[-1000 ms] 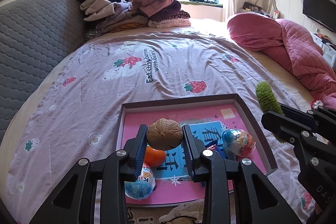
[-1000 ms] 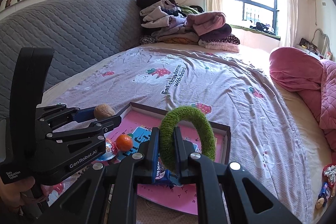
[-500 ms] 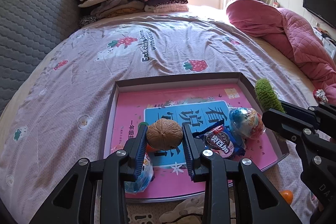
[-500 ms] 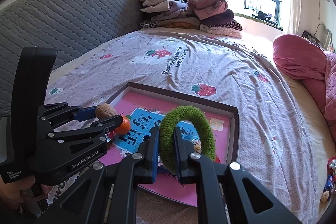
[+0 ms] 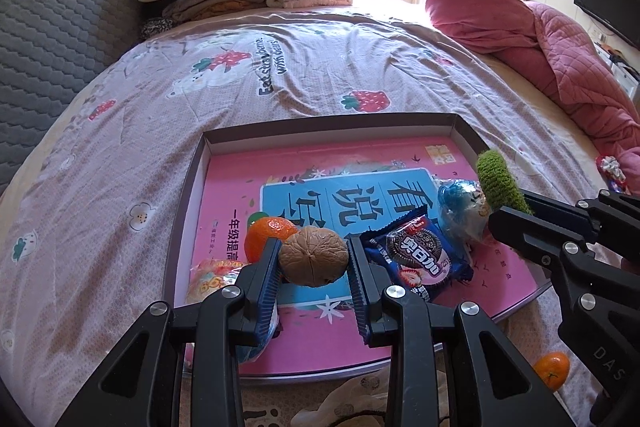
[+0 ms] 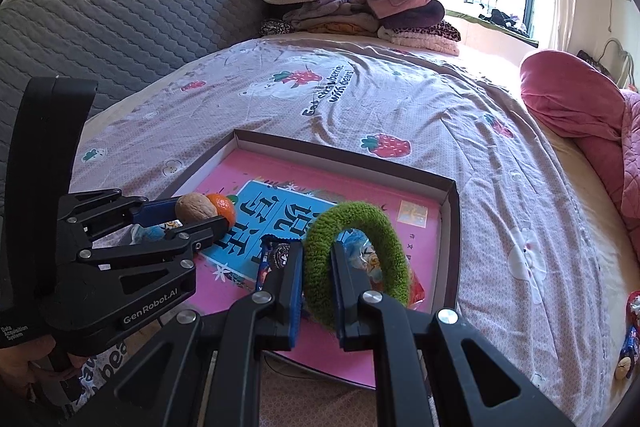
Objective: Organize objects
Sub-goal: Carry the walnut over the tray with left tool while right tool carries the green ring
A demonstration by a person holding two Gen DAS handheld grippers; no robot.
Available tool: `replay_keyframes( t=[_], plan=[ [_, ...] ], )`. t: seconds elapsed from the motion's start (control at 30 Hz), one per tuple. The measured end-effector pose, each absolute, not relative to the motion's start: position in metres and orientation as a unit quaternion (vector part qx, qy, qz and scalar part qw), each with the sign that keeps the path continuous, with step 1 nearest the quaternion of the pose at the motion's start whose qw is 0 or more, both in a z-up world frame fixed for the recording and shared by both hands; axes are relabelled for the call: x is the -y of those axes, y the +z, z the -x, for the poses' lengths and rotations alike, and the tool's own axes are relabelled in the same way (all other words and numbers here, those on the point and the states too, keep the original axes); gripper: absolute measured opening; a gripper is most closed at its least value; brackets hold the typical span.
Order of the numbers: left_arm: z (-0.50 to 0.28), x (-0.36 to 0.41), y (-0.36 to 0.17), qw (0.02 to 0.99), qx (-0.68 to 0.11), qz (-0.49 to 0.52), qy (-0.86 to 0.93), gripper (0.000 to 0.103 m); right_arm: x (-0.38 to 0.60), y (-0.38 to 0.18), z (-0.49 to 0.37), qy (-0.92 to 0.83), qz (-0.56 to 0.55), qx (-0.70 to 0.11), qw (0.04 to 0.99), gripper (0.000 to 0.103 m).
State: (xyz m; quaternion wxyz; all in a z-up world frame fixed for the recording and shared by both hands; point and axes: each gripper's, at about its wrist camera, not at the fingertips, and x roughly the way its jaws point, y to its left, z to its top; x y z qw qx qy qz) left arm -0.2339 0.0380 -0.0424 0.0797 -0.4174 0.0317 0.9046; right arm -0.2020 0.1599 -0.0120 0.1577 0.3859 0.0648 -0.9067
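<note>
Two loads hang over the shallow box (image 5: 188, 203) on the bed (image 5: 320, 67): your left hand-held gripper (image 5: 314, 263) is clenched on a walnut (image 5: 313, 261) above the tangerine (image 5: 269, 231) and cookie packet (image 5: 416, 259), and your right hand-held gripper (image 6: 318, 267) pinches a green knitted ring (image 6: 360, 263) by its band, so each can likely drop straight into the box.

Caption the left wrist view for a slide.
Left claw holds a walnut above the pink tray.
</note>
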Motion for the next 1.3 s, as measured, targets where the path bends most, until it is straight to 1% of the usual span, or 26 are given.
replay_keyframes(
  t=[0.3, 0.97, 1.3],
  plan=[
    [0.234, -0.041, -0.057, 0.086, -0.031, 0.433, 0.897, 0.033, -0.162, -0.027, 0.200, -0.900, -0.403, -0.072, 0.151, 0.013],
    [0.238, -0.052, -0.070, 0.092, -0.045, 0.447, 0.889, 0.033, -0.159, -0.053, 0.204, -0.886, -0.431, -0.090, 0.143, 0.013],
    [0.241, -0.056, -0.079, 0.095, -0.046, 0.460, 0.881, 0.033, -0.160, -0.060, 0.209, -0.877, -0.450, -0.083, 0.146, 0.013]
  ],
)
